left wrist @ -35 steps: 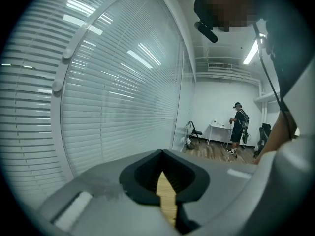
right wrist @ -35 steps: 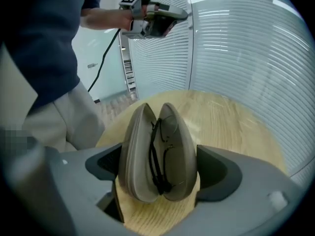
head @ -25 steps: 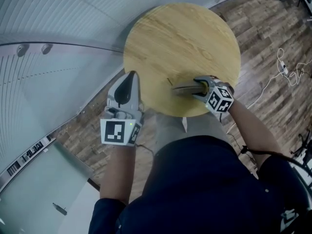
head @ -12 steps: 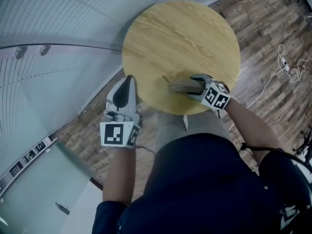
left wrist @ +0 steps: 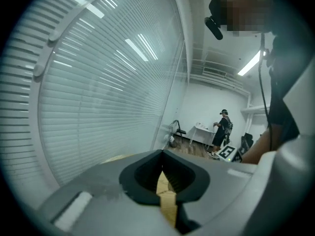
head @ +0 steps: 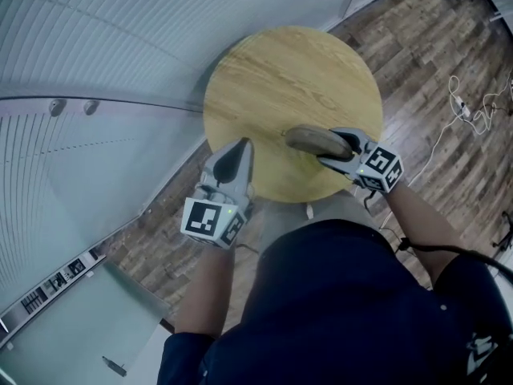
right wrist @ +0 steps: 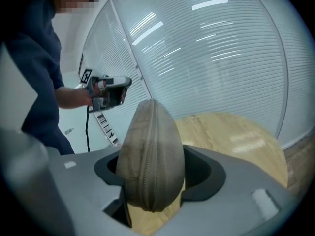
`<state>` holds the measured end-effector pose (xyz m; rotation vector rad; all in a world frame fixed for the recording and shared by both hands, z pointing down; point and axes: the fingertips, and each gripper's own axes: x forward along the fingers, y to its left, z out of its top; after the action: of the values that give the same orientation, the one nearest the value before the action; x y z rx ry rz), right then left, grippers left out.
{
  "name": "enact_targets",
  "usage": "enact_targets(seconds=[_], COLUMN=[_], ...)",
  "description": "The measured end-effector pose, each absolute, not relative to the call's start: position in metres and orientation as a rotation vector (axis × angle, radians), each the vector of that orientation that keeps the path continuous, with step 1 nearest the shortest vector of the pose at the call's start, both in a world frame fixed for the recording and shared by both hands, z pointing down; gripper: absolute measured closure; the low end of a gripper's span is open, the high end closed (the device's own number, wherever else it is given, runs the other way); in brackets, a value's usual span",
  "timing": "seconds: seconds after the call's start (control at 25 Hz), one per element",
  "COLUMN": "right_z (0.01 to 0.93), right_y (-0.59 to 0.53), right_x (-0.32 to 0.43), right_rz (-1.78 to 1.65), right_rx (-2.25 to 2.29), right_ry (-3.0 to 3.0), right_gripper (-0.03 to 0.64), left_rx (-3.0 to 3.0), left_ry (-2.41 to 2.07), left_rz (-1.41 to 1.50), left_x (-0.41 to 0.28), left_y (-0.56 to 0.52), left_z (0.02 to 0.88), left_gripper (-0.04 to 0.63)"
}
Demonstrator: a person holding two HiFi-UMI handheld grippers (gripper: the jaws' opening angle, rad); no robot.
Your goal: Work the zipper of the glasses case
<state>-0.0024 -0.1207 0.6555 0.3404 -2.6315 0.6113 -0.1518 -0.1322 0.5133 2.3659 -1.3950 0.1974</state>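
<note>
We hold the glasses case [head: 314,139] over the table [head: 280,79] in our right gripper [head: 337,147], whose jaws, just eased slightly wider, clamp one end so its length and zipper [right wrist: 147,156] point toward our closed, empty left gripper [head: 242,146] nearby; no writing is readable.

Round table [head: 280,79]: pale yellow wood, fine grain streaks. Over the table's near edge, a glasses case [head: 319,140] in dull grey-brown fabric, zipper the same shade. Beside the table, my left gripper [head: 243,144]: light grey shell, black pads, black-and-white square marker. Around the table, dark brown plank floor [head: 437,50]; beyond the table, pale blue-grey ribbed blinds [head: 104,46]. My shirt [head: 345,311] is navy.
</note>
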Motion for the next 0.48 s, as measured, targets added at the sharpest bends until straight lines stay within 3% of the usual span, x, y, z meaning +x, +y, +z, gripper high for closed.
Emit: enact_targets(seconds=[0.12,0.28,0.48], right_z=[0.623,0.572,0.5], right_y=[-0.135,-0.148,-0.142], right_x=[0.006,0.011,0.008], right_rz=[0.666,0.697,0.608], right_rx=[0.441,0.529,0.459], right_ry=[-2.685,-2.787,-3.009], right_gripper=[0.321,0.321,0.321], left_rx=[2.413,2.402,2.351], left_ry=[-1.221,-0.902,-0.725], left_rz=[0.152,0.062,-0.075], left_x=[-0.118,-0.07,-0.042], left_y=[-0.128,-0.116,-0.111], left_z=[0.509,0.507,0.49], left_gripper=[0.565,0.412,0.37])
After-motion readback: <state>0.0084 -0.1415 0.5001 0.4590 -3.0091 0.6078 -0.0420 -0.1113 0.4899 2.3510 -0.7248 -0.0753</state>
